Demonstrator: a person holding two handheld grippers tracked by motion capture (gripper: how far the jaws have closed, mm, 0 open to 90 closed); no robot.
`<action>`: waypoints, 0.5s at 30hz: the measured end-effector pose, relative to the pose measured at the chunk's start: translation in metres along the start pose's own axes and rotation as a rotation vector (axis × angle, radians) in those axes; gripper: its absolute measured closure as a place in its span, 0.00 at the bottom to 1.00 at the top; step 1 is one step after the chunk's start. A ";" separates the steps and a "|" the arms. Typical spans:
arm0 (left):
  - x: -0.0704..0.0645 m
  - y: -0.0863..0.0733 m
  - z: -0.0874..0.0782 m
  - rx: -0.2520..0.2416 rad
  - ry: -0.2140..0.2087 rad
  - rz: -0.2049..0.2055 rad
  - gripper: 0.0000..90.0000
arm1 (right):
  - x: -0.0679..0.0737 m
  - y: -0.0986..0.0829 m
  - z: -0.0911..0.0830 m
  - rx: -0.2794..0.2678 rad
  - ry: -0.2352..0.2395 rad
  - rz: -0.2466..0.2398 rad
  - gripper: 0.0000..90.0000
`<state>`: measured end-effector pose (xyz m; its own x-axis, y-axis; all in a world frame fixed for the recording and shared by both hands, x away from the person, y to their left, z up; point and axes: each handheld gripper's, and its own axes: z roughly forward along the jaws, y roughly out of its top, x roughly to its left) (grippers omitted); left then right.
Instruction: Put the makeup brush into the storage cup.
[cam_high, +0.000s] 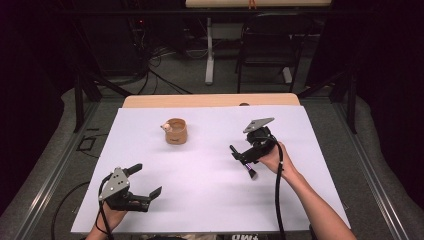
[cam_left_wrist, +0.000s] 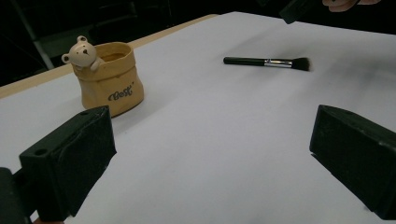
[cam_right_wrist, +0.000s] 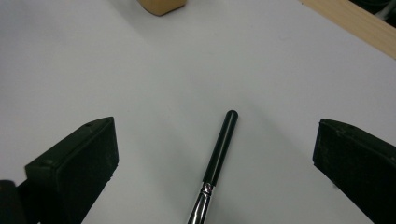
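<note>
Hand-held gripper (cam_right_wrist: 215, 168) astride brush (cam_right_wrist: 218, 156)

The table (cam_high: 210, 100) wore a white sheet (cam_high: 200, 190); on it sat a bear pot (cam_high: 176, 131) and a brush (cam_high: 248, 169).

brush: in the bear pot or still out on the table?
Out. The makeup brush lies flat on the white table cover, apart from the bear pot, between the open jaws of the right gripper.
</note>
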<state>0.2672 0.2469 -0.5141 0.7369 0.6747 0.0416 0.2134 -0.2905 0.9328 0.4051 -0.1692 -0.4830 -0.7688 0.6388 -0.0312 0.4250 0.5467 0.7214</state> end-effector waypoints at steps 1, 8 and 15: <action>0.000 0.000 0.000 0.001 0.001 0.000 0.00 | -0.001 0.001 0.002 0.009 0.002 -0.002 0.00; 0.000 0.000 0.000 0.001 0.002 -0.001 0.00 | -0.003 0.007 0.010 0.086 0.017 0.015 0.00; 0.000 0.000 -0.001 -0.004 0.006 0.002 0.00 | -0.004 0.010 0.017 0.148 0.030 0.025 0.00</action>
<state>0.2668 0.2472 -0.5134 0.7332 0.6784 0.0462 0.2090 -0.2895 0.9341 0.4204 -0.1571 -0.4873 -0.7699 0.6382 0.0075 0.5085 0.6062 0.6115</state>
